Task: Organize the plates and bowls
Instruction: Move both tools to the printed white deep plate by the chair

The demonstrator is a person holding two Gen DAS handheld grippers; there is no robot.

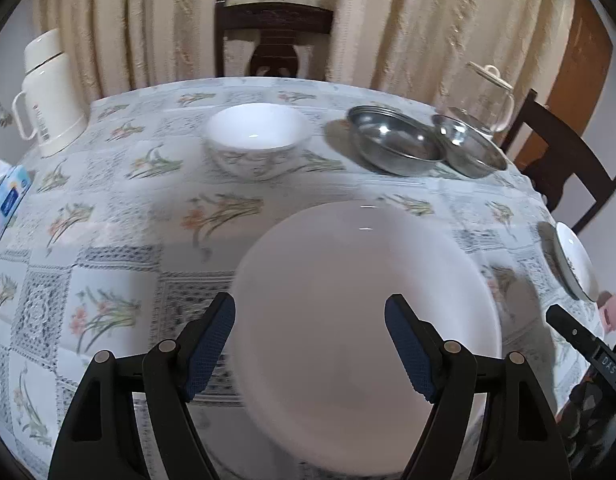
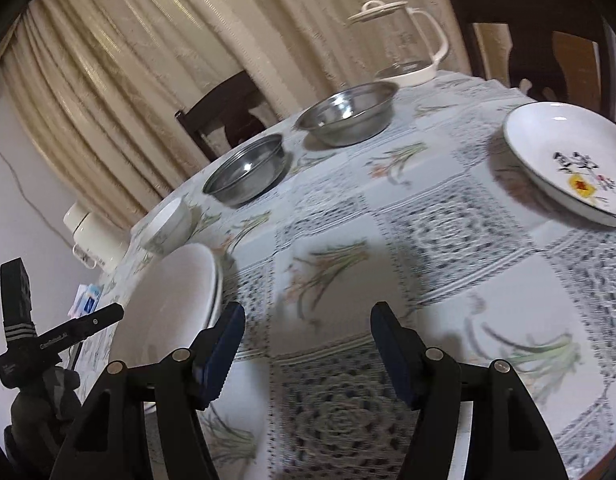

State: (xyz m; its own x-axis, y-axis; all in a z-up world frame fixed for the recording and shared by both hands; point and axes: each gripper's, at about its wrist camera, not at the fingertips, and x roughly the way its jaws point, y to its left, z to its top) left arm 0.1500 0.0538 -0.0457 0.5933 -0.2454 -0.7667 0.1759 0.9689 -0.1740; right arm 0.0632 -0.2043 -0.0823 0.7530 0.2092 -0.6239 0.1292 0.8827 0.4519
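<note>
A large white plate (image 1: 364, 272) lies on the flowered tablecloth right under my left gripper (image 1: 311, 300), which hovers open above it without pinching it. In the right wrist view the same white plate (image 2: 172, 304) tops a low stack at the left. My right gripper (image 2: 310, 308) is open over bare cloth with nothing between its fingers. A white flower-patterned bowl (image 1: 258, 136) sits further back. Two steel bowls (image 1: 396, 140) (image 1: 468, 148) stand side by side at the back right. A shallow white plate with a flower print (image 2: 568, 160) rests at the right.
A cream thermos (image 1: 48, 92) and a tissue box (image 1: 8, 196) stand at the table's left side. A glass kettle (image 2: 404, 40) is behind the steel bowls. Dark wooden chairs (image 1: 272, 36) ring the round table (image 2: 428, 220), with curtains behind.
</note>
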